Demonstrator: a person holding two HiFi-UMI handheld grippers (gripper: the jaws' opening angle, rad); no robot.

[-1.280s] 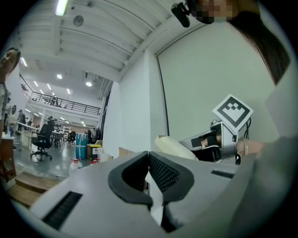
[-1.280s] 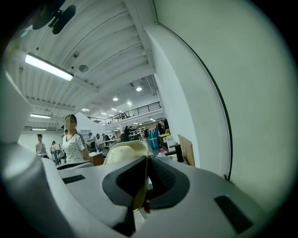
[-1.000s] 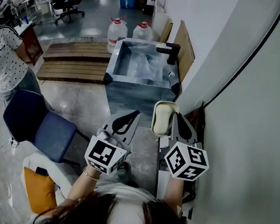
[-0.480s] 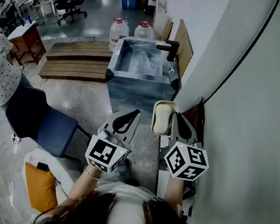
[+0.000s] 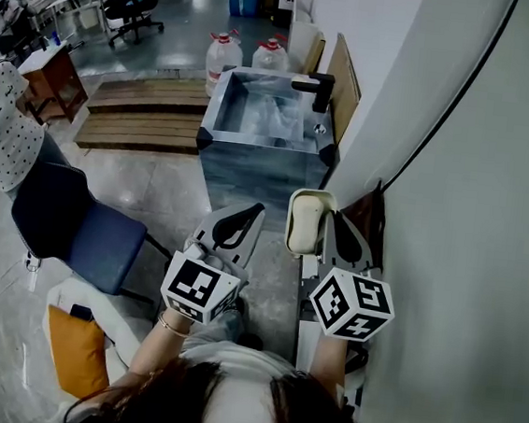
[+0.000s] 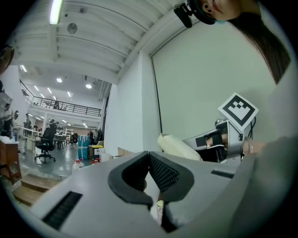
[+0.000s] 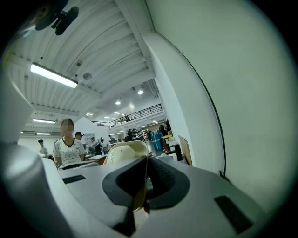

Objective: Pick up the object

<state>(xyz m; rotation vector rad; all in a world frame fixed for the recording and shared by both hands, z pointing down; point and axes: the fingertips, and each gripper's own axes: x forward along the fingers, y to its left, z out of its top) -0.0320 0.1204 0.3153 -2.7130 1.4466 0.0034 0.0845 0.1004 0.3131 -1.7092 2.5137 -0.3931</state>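
The right gripper [image 5: 329,224] is clamping its two jaws on one cream, rounded plastic dish [image 5: 305,221], holding it in the air at the frame's centre, beside the white wall [image 5: 469,227]. The left gripper [image 5: 247,221], just left of it, is pressing its two jaws together on nothing. Two clear red-capped water jugs [image 5: 221,58] are standing at upper centre behind one grey metal sink [image 5: 261,154].

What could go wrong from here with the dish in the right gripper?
1. The right gripper pinches only the thin rim of the cream dish, so the dish might swivel or slip out.
2. That gripper is close to the wall; a swing to the right could knock the dish against it.
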